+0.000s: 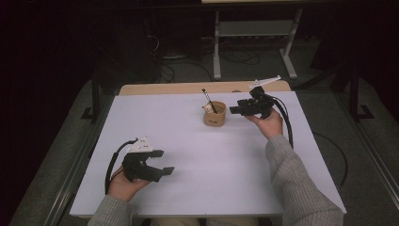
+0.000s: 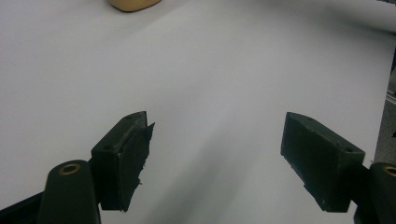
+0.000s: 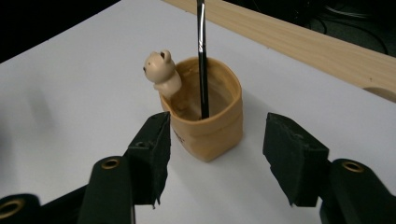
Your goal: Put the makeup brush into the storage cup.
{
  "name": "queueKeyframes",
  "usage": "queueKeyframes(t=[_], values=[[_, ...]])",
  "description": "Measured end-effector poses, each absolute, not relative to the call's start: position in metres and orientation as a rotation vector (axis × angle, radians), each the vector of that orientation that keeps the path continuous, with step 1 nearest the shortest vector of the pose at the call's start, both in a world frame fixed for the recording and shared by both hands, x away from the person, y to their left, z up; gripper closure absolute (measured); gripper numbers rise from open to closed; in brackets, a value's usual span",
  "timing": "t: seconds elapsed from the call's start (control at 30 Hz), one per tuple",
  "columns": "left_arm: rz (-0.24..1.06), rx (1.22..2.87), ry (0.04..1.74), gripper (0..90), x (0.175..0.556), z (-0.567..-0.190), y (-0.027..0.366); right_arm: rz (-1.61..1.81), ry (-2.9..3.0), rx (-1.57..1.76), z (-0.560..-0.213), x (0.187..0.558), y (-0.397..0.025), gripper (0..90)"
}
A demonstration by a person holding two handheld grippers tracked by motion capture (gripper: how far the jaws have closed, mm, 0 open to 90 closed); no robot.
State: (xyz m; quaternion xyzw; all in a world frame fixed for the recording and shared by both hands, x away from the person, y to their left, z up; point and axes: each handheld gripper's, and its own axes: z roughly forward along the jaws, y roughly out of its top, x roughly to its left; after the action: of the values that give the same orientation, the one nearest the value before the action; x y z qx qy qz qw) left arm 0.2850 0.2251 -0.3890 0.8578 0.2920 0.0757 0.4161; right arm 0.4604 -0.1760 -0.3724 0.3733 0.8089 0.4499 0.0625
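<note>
Here the right gripper [image 1: 237, 109] is held just beside a tan holder [image 1: 214, 114] — its 2 jaws stand wide apart and hold nothing. In the right gripper view the right gripper [image 3: 215, 156] looks down on the tan holder [image 3: 205, 114], which sits ahead of the fingertips [image 3: 156, 135] and roughly between them, apart from both pads. A small cream bear figure [image 3: 160, 70] perches on the holder's rim, on the side of the left-hand finger in that view. A thin black brush [image 3: 202, 56] stands in the holder, its handle rising past the rim and leaning slightly.

The left gripper [image 1: 162, 162] is well apart from the holder, low over the white table [image 1: 197, 155], its 2 jaws also spread wide with nothing between them. In the left gripper view, bare white table [image 2: 210, 84] lies ahead of the left gripper [image 2: 217, 140], and the holder [image 2: 133, 4] sits far beyond the fingertips.
</note>
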Motion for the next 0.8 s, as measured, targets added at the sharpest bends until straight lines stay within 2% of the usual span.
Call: queueKeyframes(t=[0.47,0.8], values=[[0.206,2.141,0.725,21.1,0.285,-0.385,0.227,1.34,2.432,1.159,-0.376,0.448,-0.186,29.1],[0.211,2.135,0.744,19.2,0.285,-0.385,0.23,1.333,2.429,1.142,-0.372,0.439,-0.187,25.5]])
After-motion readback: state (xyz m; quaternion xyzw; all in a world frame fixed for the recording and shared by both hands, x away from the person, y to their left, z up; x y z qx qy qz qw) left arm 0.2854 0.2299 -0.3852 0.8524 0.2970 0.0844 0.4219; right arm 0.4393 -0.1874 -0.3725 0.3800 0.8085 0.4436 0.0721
